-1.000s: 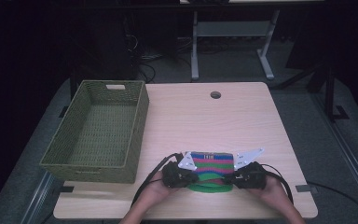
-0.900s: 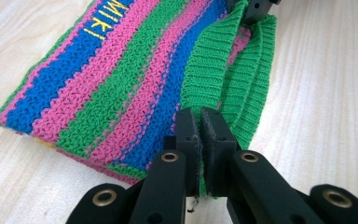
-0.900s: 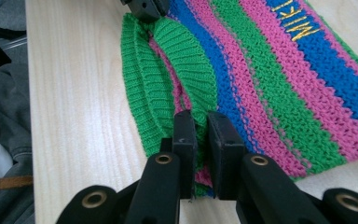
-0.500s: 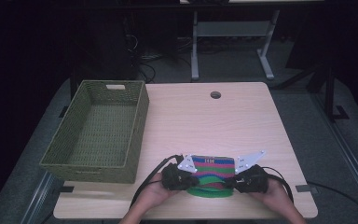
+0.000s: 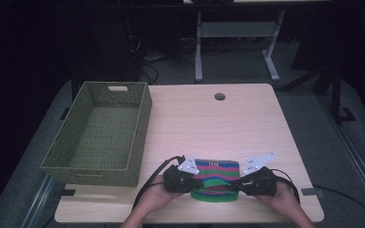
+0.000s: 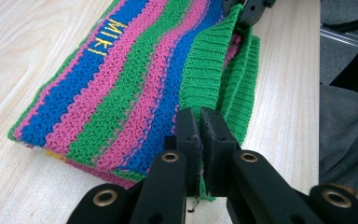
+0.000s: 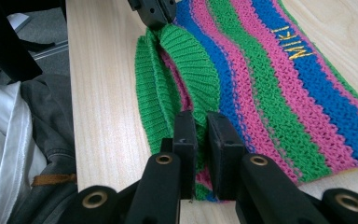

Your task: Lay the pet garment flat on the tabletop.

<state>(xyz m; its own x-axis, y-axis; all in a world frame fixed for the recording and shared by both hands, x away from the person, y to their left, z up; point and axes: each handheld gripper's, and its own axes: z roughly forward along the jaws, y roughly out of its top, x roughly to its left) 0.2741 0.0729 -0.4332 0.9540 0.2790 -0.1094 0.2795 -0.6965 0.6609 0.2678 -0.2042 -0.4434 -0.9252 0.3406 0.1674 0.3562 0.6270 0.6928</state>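
A folded knitted garment (image 5: 216,179) striped green, pink and blue, with yellow letters, lies near the table's front edge. My left gripper (image 5: 196,183) is shut on its green ribbed hem at the garment's left end, and my right gripper (image 5: 234,186) is shut on the same hem at the right end. In the left gripper view the jaws (image 6: 200,135) pinch the green rib (image 6: 208,70), with the other gripper's tip at the top. The right gripper view has the jaws (image 7: 201,140) clamped on the green rib (image 7: 186,60). The hem is lifted slightly off the striped body (image 7: 270,74).
An empty green woven basket (image 5: 71,161) stands on the left of the wooden table (image 5: 209,118). A round cable hole (image 5: 219,97) is near the far edge. A person's clothing (image 7: 23,154) is close behind the front edge.
Both grippers and the garment have slid a little toward the front edge; the hold on the hem is the same.
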